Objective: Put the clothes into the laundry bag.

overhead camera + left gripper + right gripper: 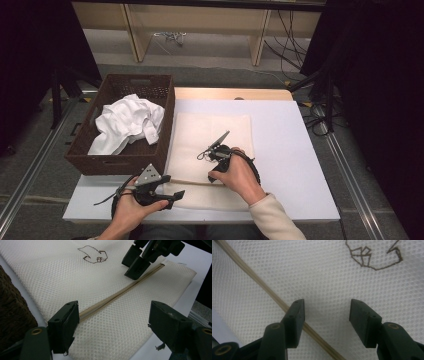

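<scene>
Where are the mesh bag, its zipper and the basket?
mesh bag (212, 131), high view, bare far part.
zipper (112, 298), left gripper view, middle of the tan strip.
basket (116, 165), high view, near wall.

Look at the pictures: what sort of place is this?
Probably a recording lab, not a home: a white-topped table, loose floor cables, and black drapes at the sides.

A: What colour is the mesh bag (210, 150)?
B: Cream, with a fine dotted weave. A tan zip strip (120, 293) crosses it, and a brown stitched outline figure (93, 255) sits at about twelve o'clock from the strip.
A: And around it?
B: A pale counter (295, 150). At nine o'clock, a dark brown woven basket (95, 162) holds a white cloth (127, 122). Both grippers' jaws are black.
</scene>
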